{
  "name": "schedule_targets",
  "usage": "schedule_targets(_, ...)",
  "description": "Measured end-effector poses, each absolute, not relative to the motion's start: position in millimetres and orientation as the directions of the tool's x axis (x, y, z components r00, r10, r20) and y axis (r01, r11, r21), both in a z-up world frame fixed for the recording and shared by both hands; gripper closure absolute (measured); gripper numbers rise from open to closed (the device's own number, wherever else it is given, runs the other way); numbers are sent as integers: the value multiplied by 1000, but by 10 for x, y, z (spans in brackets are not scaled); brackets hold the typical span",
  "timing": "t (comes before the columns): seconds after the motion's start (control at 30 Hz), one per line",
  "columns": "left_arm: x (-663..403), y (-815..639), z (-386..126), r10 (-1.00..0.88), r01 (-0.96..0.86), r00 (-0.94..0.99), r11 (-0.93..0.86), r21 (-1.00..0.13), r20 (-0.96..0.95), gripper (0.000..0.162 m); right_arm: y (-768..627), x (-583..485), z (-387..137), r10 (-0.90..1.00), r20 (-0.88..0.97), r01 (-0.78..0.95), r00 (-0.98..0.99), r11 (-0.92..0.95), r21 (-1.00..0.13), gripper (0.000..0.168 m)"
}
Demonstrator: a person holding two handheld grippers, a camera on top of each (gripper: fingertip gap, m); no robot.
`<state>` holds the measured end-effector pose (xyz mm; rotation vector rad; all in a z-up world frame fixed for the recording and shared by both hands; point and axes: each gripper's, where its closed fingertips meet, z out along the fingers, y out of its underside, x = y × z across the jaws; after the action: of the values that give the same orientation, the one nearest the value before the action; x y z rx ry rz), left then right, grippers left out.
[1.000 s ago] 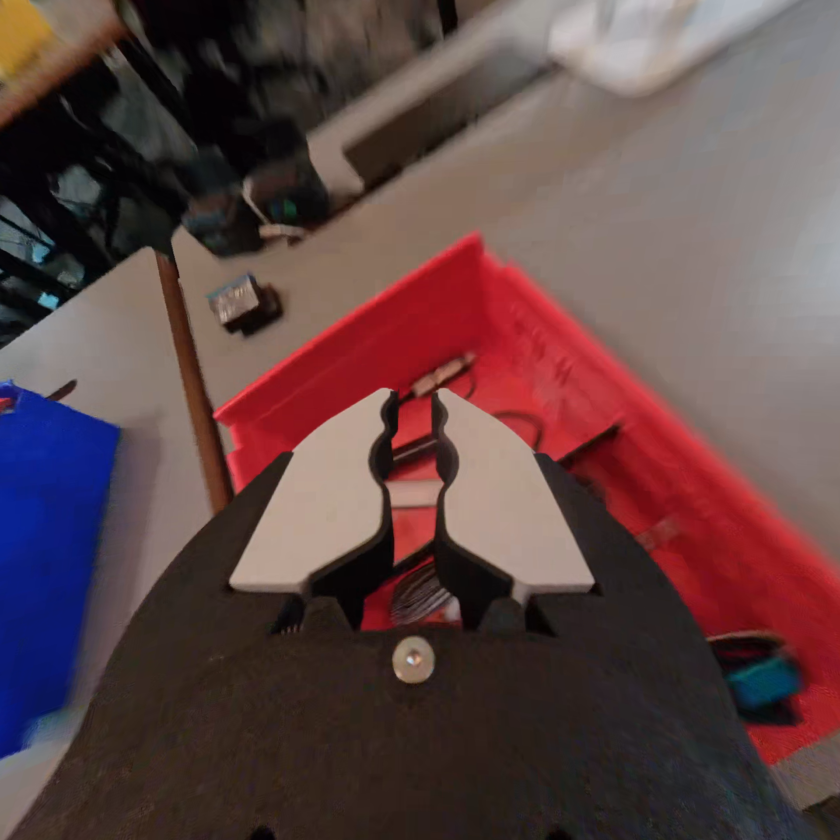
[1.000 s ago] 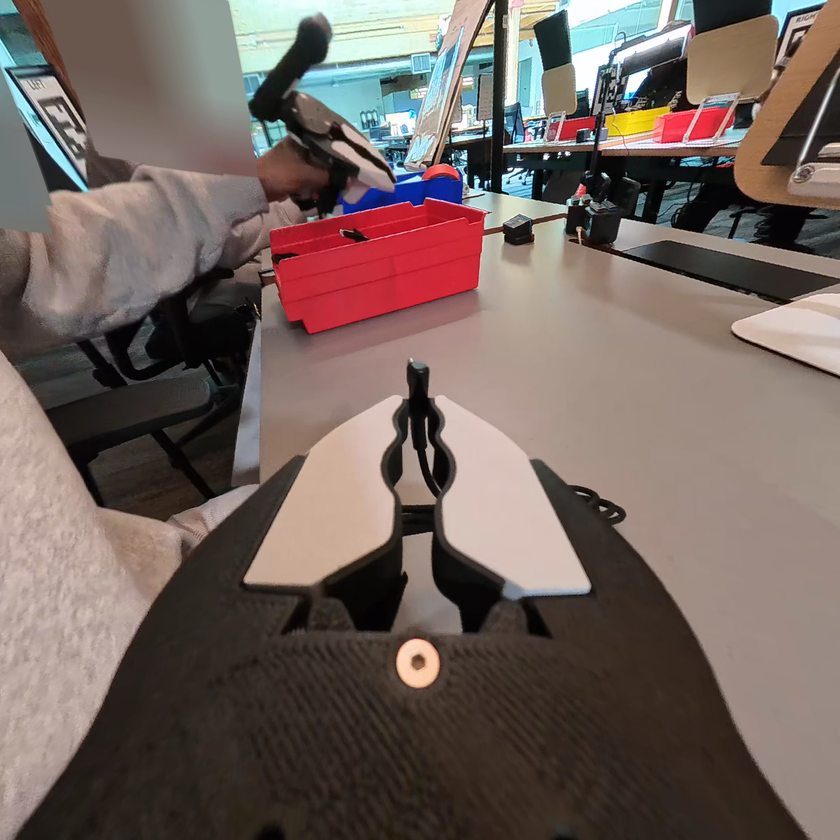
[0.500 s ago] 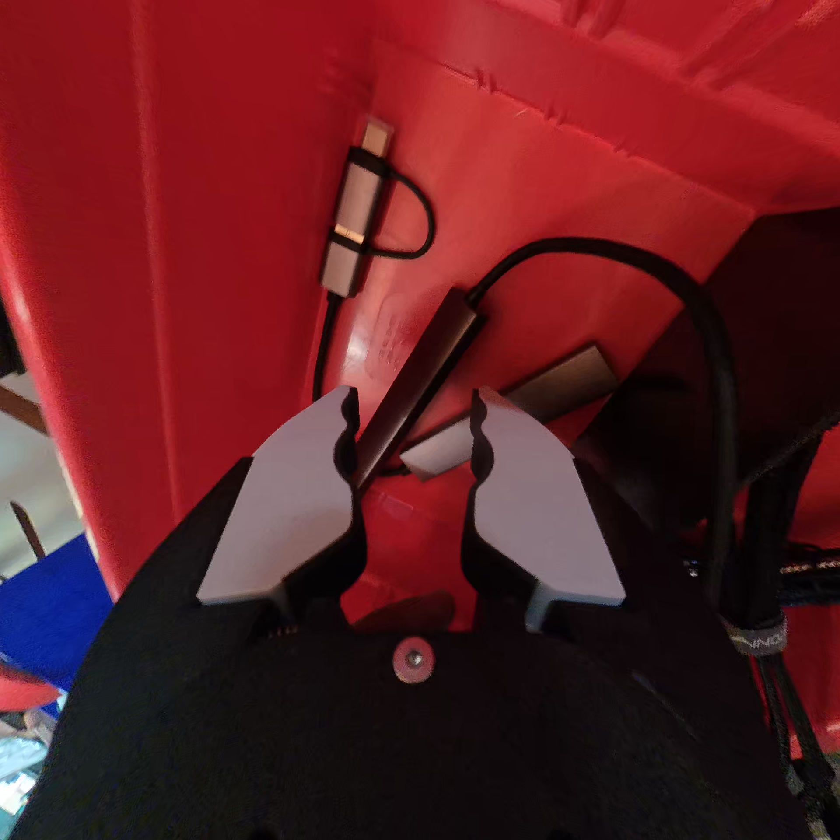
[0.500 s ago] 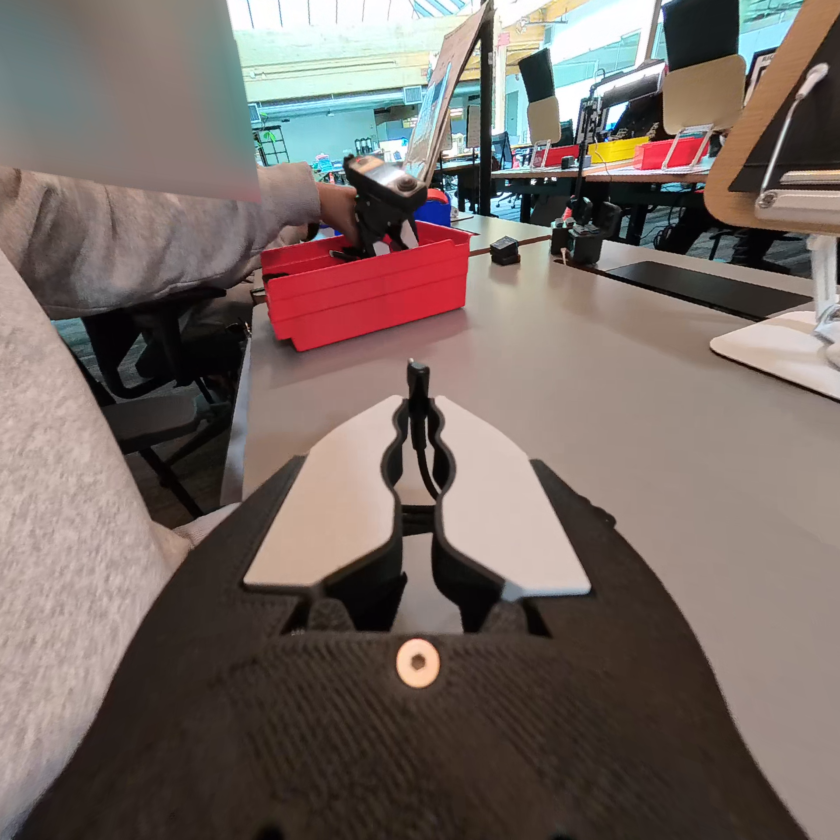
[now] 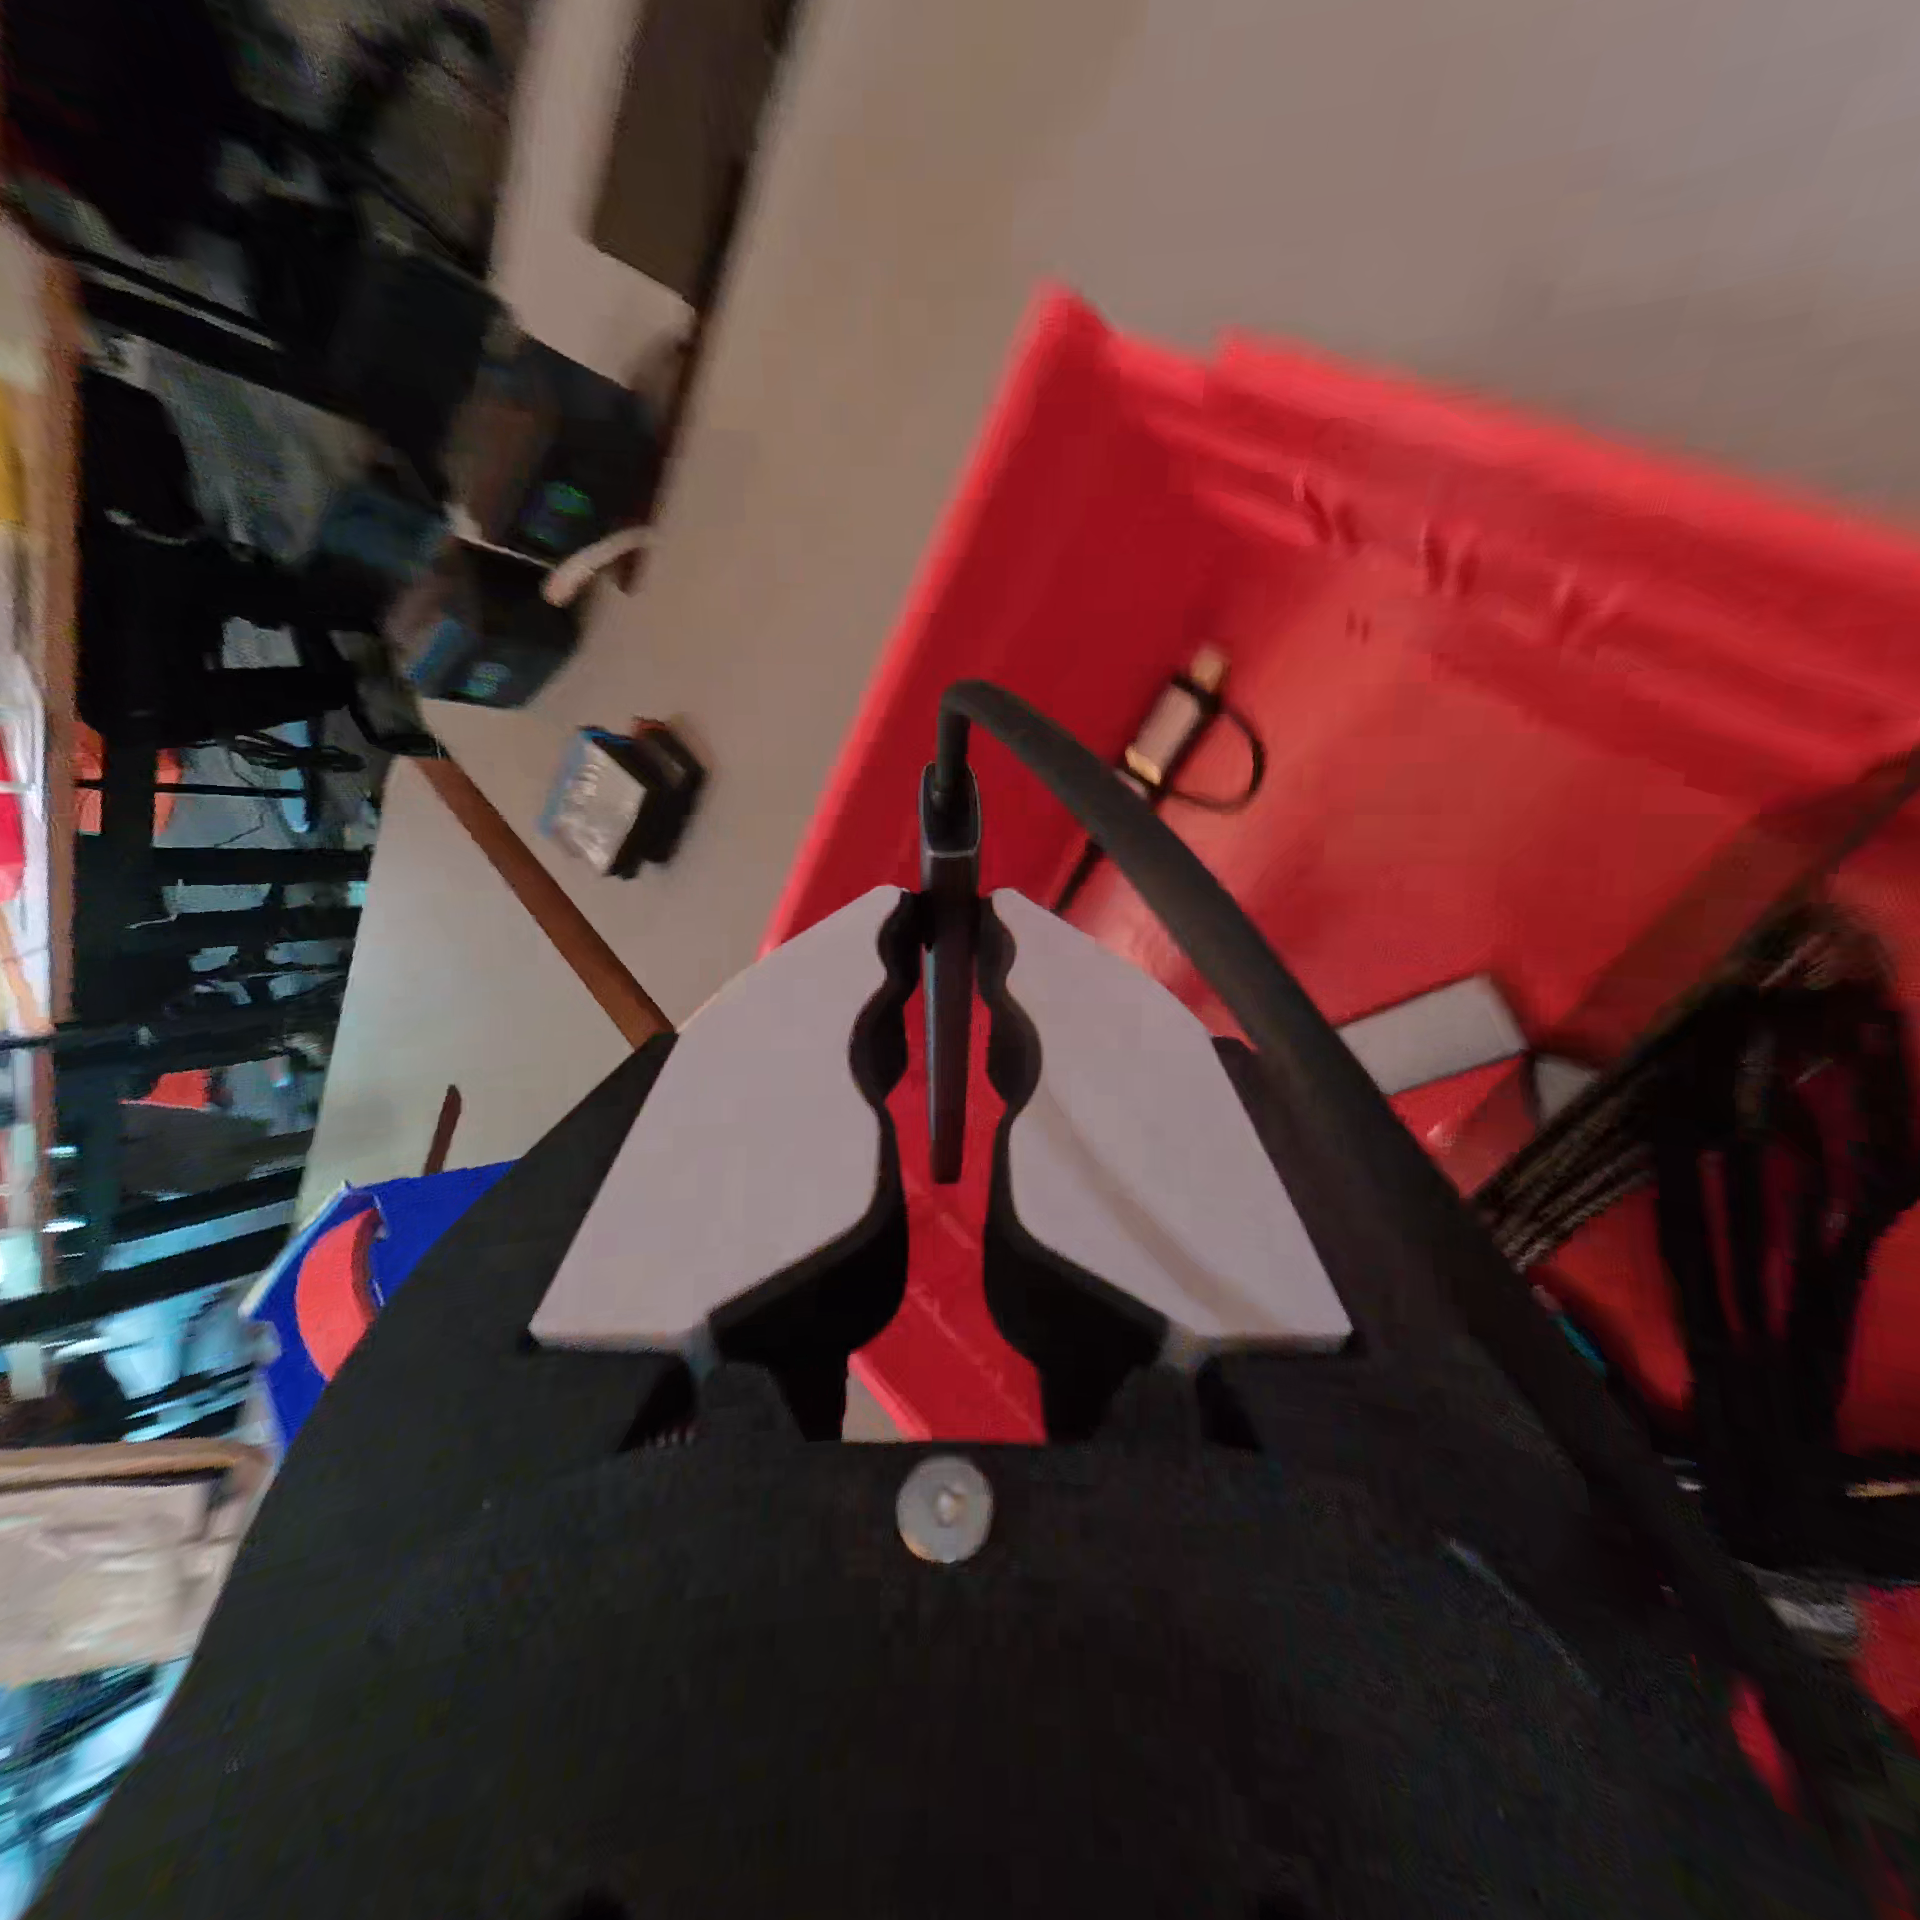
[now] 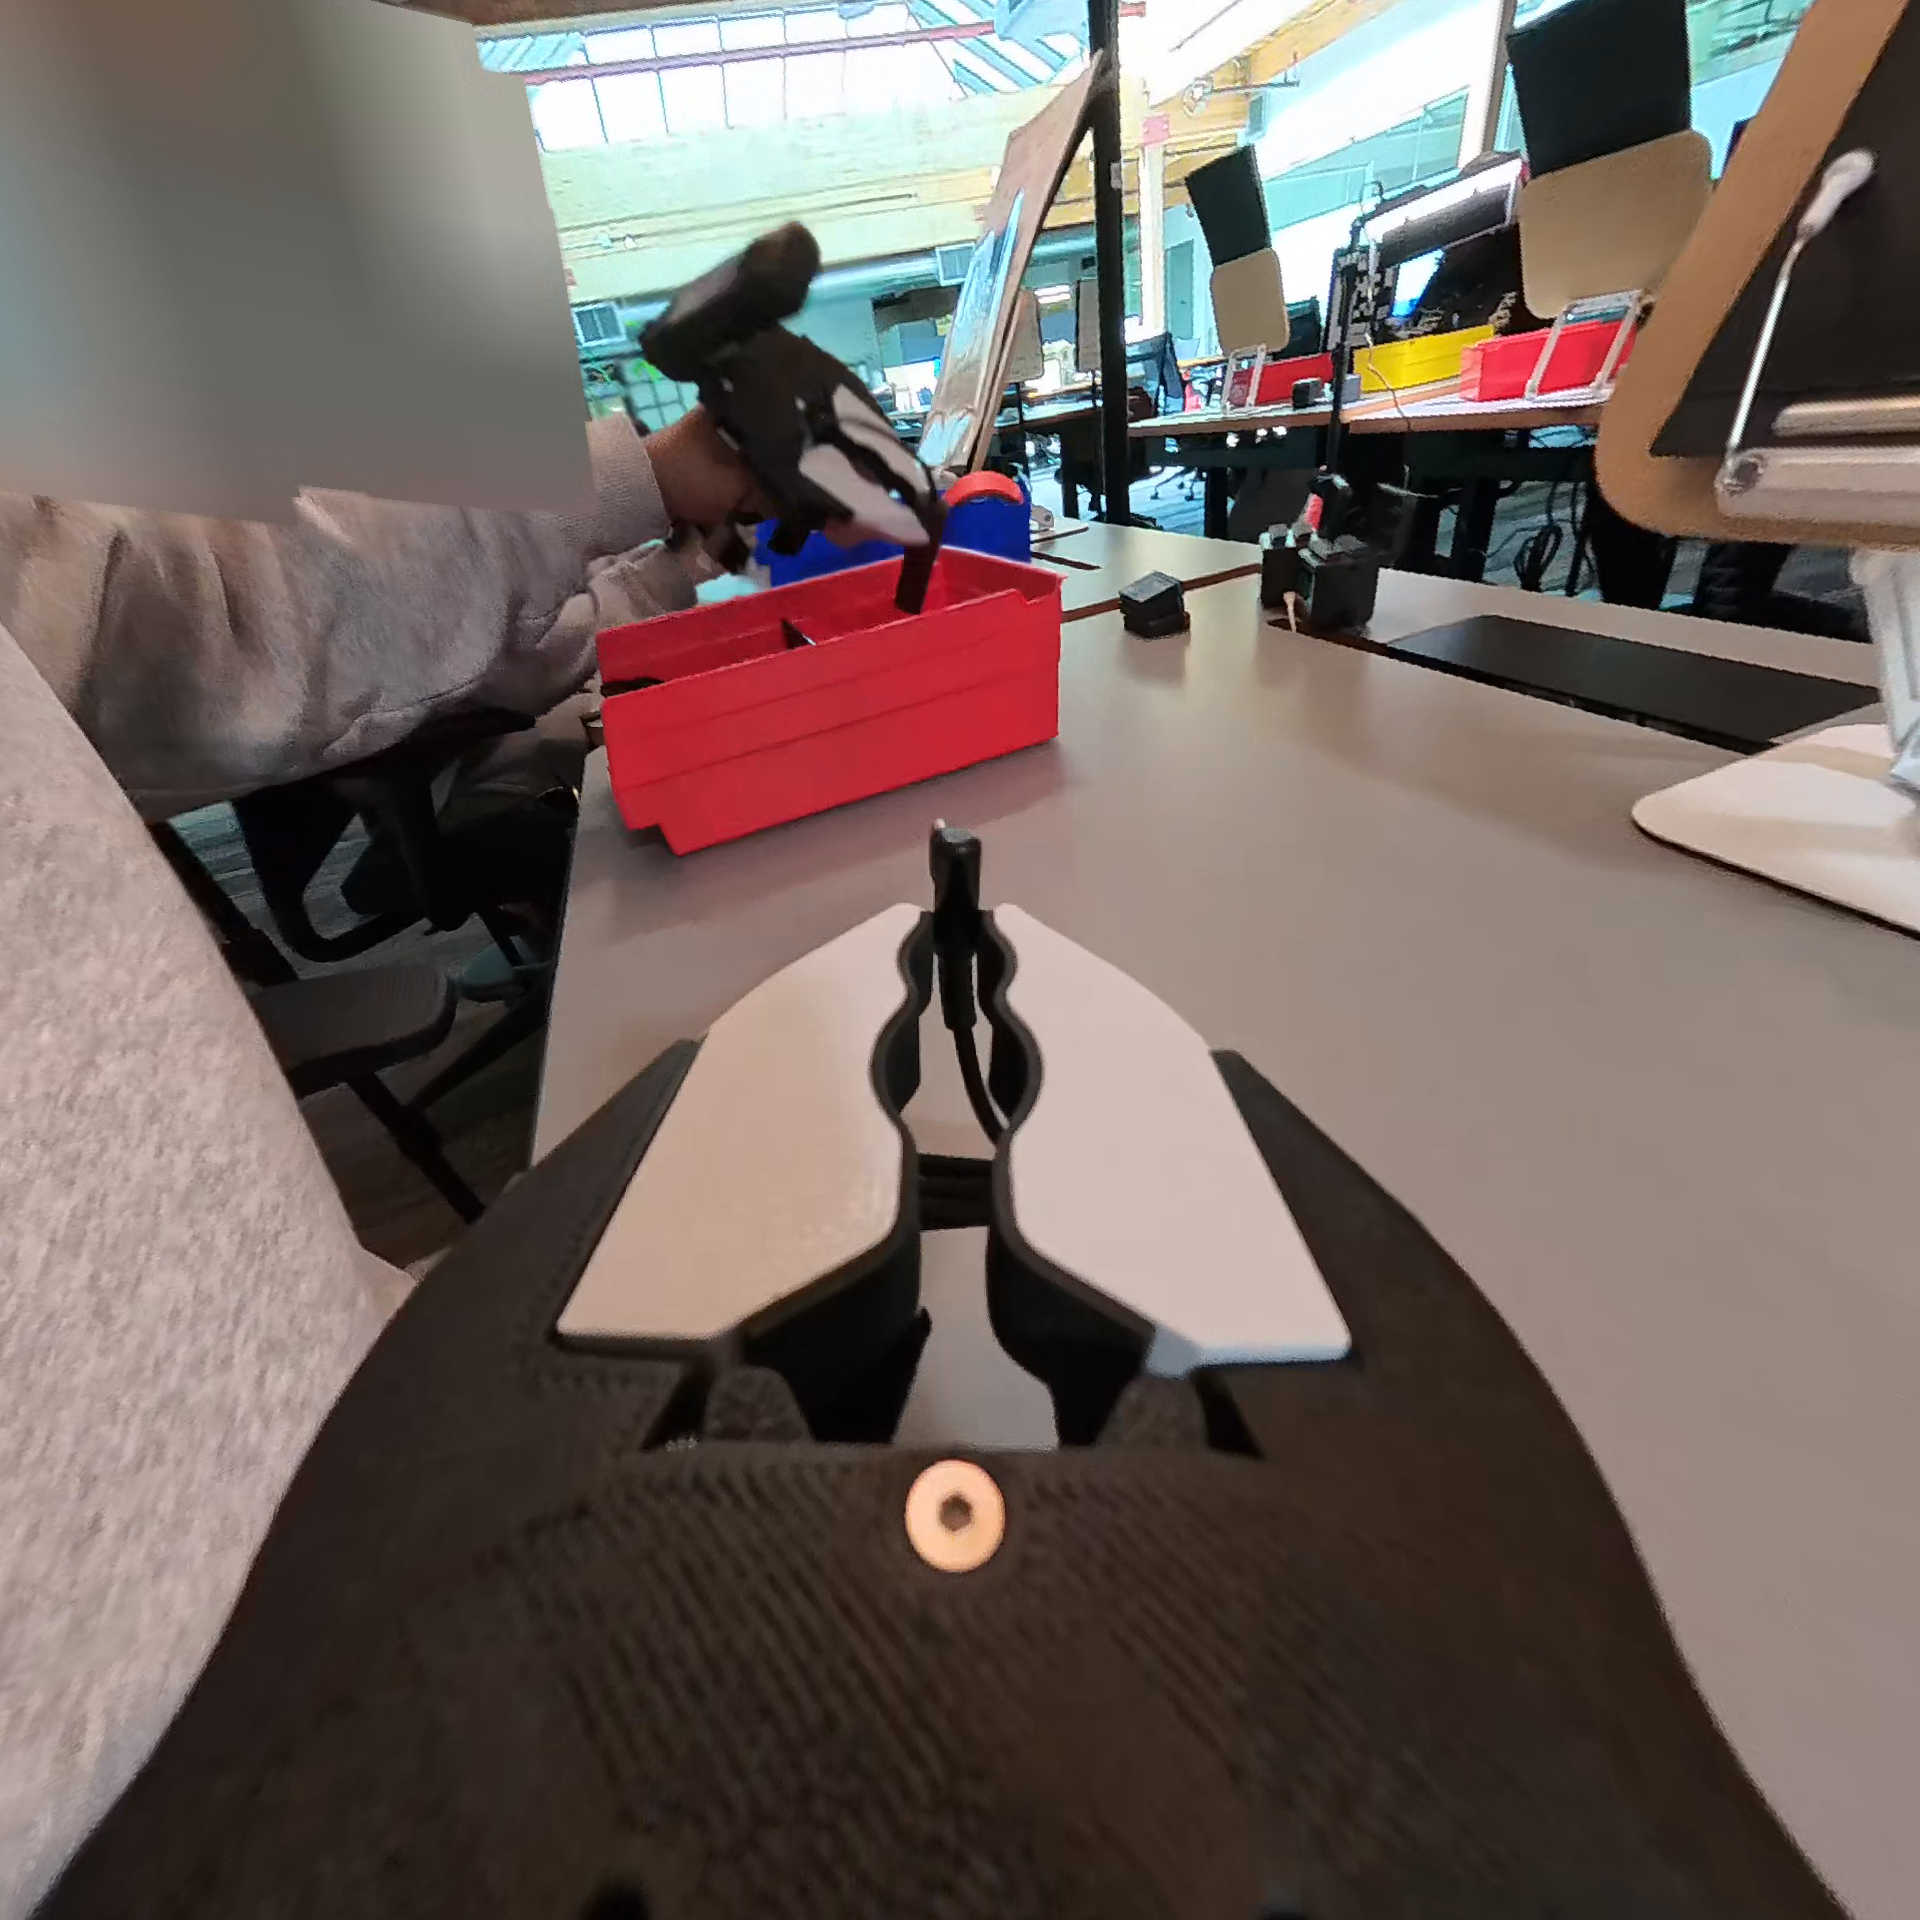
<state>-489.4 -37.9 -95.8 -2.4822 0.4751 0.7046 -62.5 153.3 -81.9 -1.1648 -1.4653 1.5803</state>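
Note:
My left gripper (image 5: 948, 909) is shut on a thin dark adapter (image 5: 945, 997) with a black cable (image 5: 1164, 894) arching from its tip back down to the right. It hovers over a red bin (image 5: 1455, 582) that holds a small grey adapter (image 5: 1174, 727), a grey block (image 5: 1429, 1039) and bundled black cables (image 5: 1766, 1164). My right gripper (image 6: 956, 914) is shut on a black cable plug (image 6: 954, 873) and is low over the grey table (image 6: 1403, 935). In the right wrist view the left gripper (image 6: 914, 520) lifts a dark piece out of the red bin (image 6: 831, 707).
A blue bin (image 5: 416, 1247) lies left of the red bin. A small black block (image 6: 1153, 603) and a charger (image 6: 1320, 582) sit beyond it. A white stand base (image 6: 1787, 821) is at the right. A grey sleeve (image 6: 343, 623) reaches to the bin. Across from one pair of fingers to the other is roughly 45 cm.
The left gripper, open deep inside the red bin half a second ago, has shut on the dark adapter and risen out of the bin. The right gripper stays shut on its plug.

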Motion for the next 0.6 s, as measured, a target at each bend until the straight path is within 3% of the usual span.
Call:
schedule_targets(0.13, -4361, -373, -142, -13, -285, 942, -562, -777, -336, 151, 1458, -610, -726, 894, -171, 72, -414, -155, -985, 160)
schedule_targets(0.23, -3608, -297, 393, -79, -136, 990, -299, -945, -117, 152, 1374, -529, -679, 881, -166, 56, -443, -158, -986, 160)
schedule_targets(0.4, -2231, -7, 684, -342, 65, 937, -26, -998, 70, 152, 1257, -370, -636, 864, -170, 53, -473, -164, -985, 160)
schedule_targets(0.6, -1029, 508, 109, -630, 297, 741, -3, -955, 233, 153, 1277, -262, -669, 868, -166, 60, -468, -156, -986, 160)
